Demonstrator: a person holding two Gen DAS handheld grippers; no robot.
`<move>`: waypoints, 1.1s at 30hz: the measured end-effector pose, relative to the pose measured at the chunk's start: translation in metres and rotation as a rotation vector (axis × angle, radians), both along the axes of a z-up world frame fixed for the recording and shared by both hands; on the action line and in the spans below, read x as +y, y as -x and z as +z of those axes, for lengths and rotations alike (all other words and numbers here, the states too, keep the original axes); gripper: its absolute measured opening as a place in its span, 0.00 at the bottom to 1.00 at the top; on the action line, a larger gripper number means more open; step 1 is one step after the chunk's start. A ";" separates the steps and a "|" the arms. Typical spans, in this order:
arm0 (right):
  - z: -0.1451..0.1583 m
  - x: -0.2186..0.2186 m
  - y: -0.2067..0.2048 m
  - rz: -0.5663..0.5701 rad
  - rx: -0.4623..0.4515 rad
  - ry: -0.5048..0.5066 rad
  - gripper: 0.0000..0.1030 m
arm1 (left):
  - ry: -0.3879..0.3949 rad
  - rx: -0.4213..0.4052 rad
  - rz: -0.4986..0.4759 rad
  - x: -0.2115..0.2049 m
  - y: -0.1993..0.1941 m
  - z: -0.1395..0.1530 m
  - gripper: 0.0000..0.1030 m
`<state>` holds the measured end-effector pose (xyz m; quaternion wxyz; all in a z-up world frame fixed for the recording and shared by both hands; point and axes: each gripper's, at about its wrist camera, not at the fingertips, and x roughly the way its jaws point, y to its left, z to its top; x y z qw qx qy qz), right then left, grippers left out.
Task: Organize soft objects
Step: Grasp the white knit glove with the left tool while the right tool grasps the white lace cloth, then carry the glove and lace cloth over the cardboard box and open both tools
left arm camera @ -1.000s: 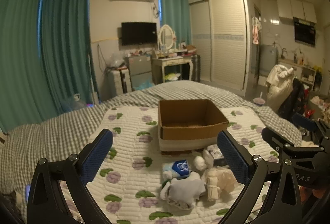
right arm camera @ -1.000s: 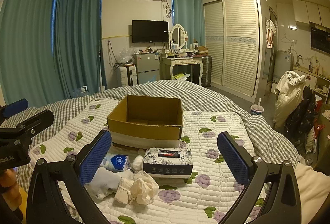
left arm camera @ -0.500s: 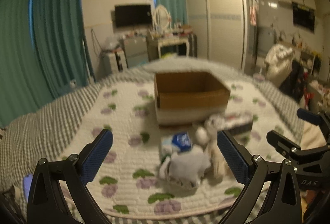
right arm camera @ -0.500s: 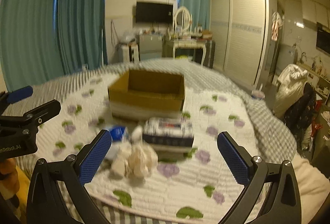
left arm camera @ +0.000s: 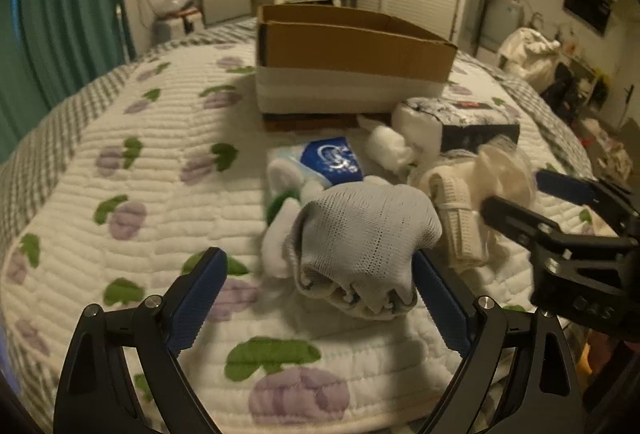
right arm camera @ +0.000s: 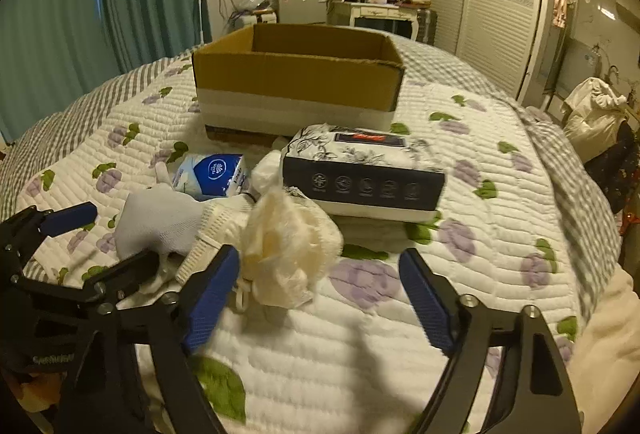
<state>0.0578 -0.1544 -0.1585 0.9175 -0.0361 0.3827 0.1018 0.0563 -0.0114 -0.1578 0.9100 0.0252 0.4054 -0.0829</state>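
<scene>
Soft items heaped on quilted floral bedspread before open brown cardboard box, apparently their destination: left tongs agape, straddling grey knitted glove; right tongs agape beside cream fluffy bundle, nothing gripped.

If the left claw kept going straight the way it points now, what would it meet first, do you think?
Most likely the grey glove: it lies directly ahead of the open left claw, nearer its right finger. The tissue pack and box sit beyond it.
</scene>
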 end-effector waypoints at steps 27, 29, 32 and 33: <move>0.077 -0.025 0.039 0.012 -0.178 -0.129 0.13 | 0.028 -0.150 -0.074 0.016 0.025 0.093 0.50; 0.092 -0.027 0.040 0.014 -0.208 -0.141 0.13 | 0.053 -0.174 -0.076 0.020 0.022 0.110 0.50; 0.111 -0.029 0.036 0.022 -0.242 -0.159 0.13 | 0.083 -0.198 -0.075 0.024 0.011 0.128 0.50; 0.120 -0.030 0.031 0.030 -0.256 -0.171 0.13 | 0.088 -0.206 -0.073 0.025 0.004 0.135 0.50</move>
